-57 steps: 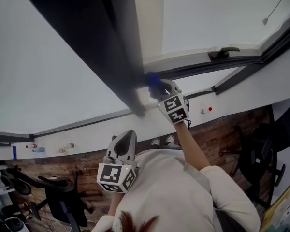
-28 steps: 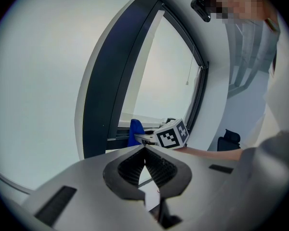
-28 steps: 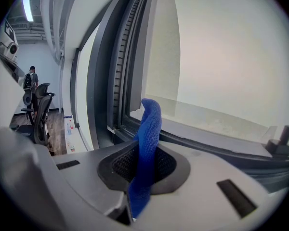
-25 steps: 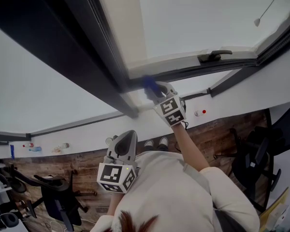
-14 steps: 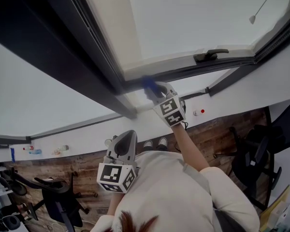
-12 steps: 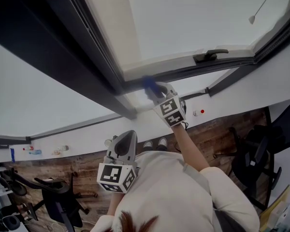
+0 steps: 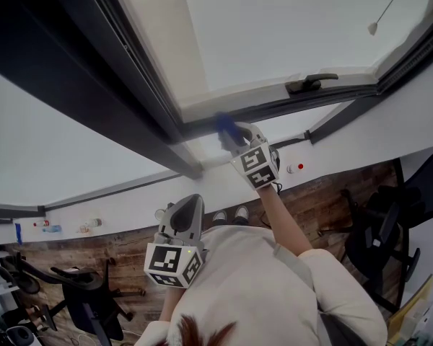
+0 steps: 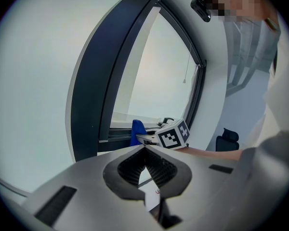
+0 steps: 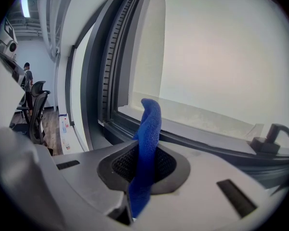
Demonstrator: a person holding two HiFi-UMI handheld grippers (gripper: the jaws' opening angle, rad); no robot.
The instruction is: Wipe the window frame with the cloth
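At the window frame (image 7: pixel 274 109), cloth (image 9: pixel 148 129) half hidden in right tool (image 7: pixel 235 135)

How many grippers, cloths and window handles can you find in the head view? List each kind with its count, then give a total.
Grippers: 2, the left gripper and the right gripper
Cloths: 1, the blue cloth in the right gripper's jaws
Window handles: 1, the dark window handle
Total: 4
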